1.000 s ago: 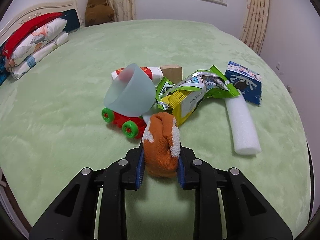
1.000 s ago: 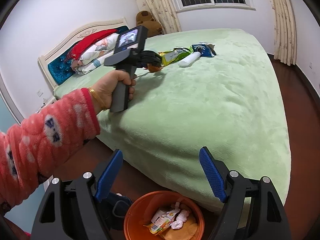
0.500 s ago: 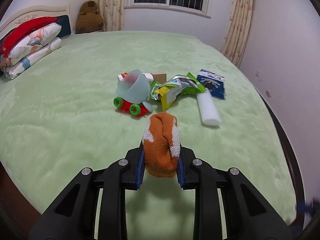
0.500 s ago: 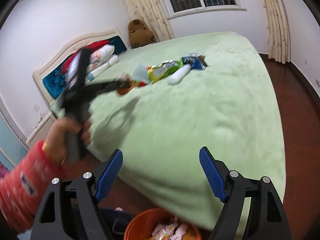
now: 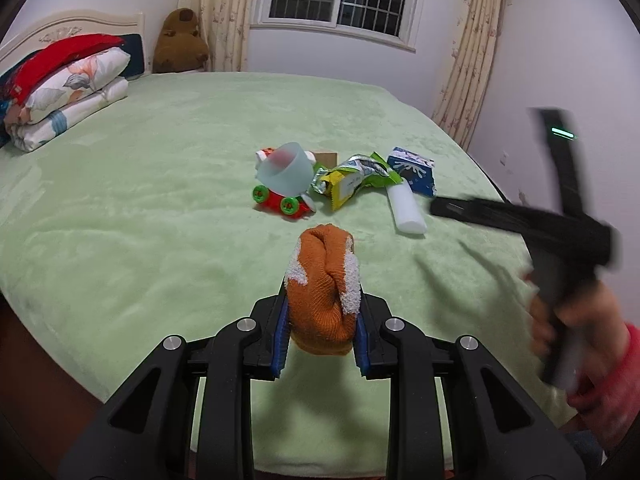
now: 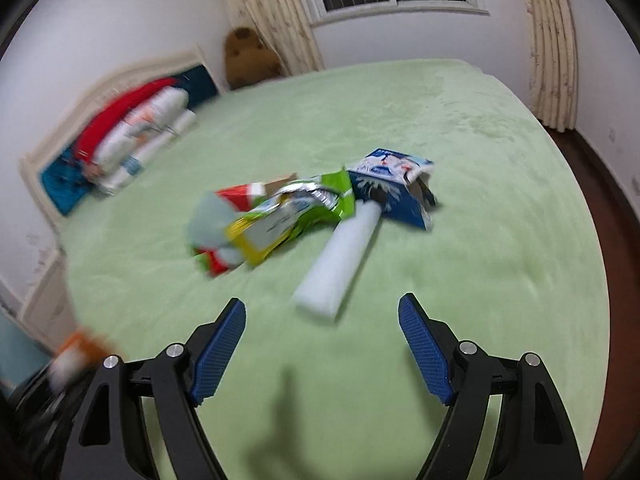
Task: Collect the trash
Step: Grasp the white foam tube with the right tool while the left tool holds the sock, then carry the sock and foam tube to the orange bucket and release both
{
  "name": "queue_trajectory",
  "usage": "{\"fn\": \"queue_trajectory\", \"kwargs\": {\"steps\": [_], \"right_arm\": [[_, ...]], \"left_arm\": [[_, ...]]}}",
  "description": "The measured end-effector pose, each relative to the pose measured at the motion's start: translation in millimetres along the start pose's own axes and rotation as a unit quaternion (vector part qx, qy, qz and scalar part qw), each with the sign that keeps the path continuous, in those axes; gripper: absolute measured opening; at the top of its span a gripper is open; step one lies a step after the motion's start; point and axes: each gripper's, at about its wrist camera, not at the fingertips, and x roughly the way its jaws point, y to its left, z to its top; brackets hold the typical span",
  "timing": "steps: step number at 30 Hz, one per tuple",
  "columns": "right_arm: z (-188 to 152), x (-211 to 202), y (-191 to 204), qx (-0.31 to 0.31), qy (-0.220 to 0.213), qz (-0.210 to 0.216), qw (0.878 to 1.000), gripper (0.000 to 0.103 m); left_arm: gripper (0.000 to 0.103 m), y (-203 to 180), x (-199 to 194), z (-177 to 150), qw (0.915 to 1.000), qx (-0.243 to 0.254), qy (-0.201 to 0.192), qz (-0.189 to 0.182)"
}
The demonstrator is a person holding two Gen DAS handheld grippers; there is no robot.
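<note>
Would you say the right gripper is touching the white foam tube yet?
Apart. The right wrist view shows the open right gripper short of the white foam tube, green bedspread visible between them.

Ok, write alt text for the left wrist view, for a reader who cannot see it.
The left gripper holds an orange and white sock between its fingers above a green bedspread. Beyond it lie a toy car under a translucent cup, snack wrappers, a white foam cylinder and a blue carton. The right gripper, blurred, reaches in from the right.
</note>
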Motion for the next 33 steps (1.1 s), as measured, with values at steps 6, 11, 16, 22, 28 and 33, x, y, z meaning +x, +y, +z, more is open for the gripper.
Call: {"fn": "queue_trajectory", "kwargs": {"steps": [6,11,16,22,28,33], "right_arm": [[29,70,-5,0.028,0.074,-0.062,0.995,0.07],[26,80,-13,0.049,0.096,-0.066,0.992,0.038],[23,65,-17,0.052,0.087,-0.041,0.994,0.026],[-2,13,-15,0.024,0.068,-0.022,0.997,0.025],[-44,-55,-18,-0.01,0.046,-0.022,0.999,0.025],[-84,-114,-17,-0.037,0.023,-0.018,0.999,0.025]], "left_arm": [[0.025,5,-9,-4,0.9999,-0.007,-0.004,-0.006],[0.025,4,-12,-6,0.9999,-0.005,-0.003,-0.01],[0.025,1,-18,-8,0.9999,-0.004,-0.003,-0.014],[0.025,-6,-25,-10,0.9998,-0.006,-0.003,-0.019],[0.025,-19,-39,-21,0.9998,-0.004,0.001,-0.022],[0.025,-32,-57,-39,0.9997,0.001,0.008,-0.025]]}}
